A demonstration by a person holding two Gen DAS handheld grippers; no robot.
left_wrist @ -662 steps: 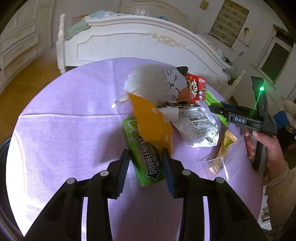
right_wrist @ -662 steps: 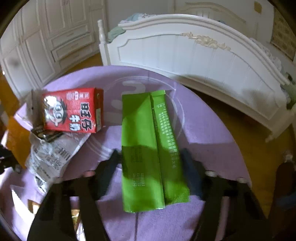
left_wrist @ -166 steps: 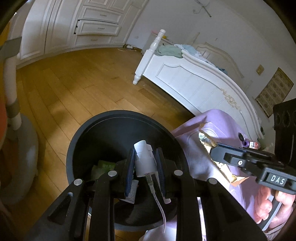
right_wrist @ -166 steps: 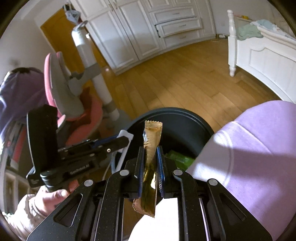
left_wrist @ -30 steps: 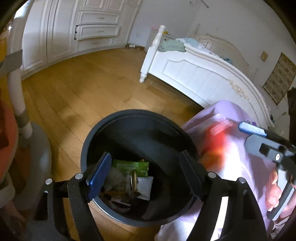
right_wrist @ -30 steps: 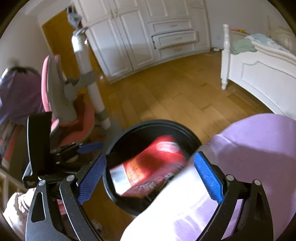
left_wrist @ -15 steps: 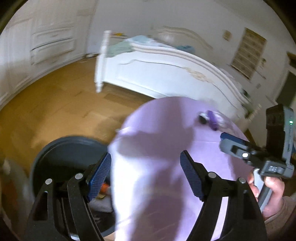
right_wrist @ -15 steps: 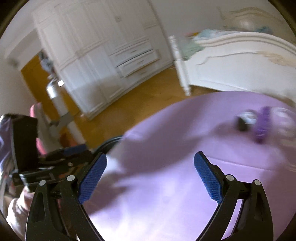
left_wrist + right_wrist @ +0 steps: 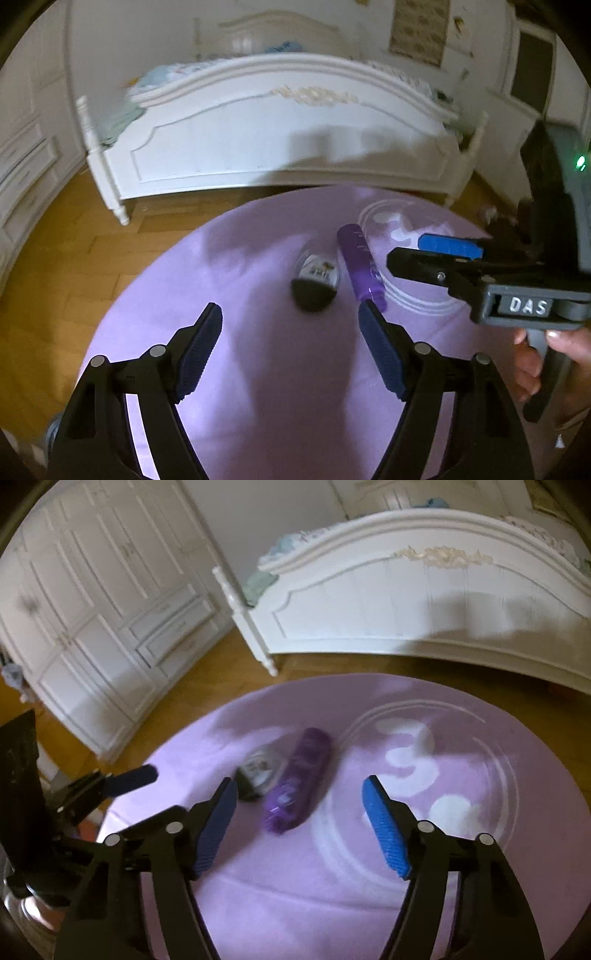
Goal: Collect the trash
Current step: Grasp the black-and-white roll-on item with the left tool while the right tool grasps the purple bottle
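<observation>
A purple bottle [image 9: 360,266] lies on its side on the round purple table [image 9: 258,369], with a small dark-capped jar [image 9: 314,280] lying just left of it. Both also show in the right wrist view: the bottle [image 9: 299,786] and the jar [image 9: 258,768]. My left gripper [image 9: 290,354] is open and empty, above the table short of the two items. My right gripper [image 9: 299,827] is open and empty, hovering just short of the bottle. The right gripper body [image 9: 480,280] shows at the right in the left wrist view. The trash bin is out of view.
A white bed footboard [image 9: 288,136] stands beyond the table. White wardrobes with drawers [image 9: 92,627] line the left wall. Wooden floor [image 9: 74,258] surrounds the table. The left gripper [image 9: 74,797] shows at the left of the right wrist view.
Both grippers have swung away from the black bin and back over the table, now facing the purple bottle and jar. Both jaws stay open and empty.
</observation>
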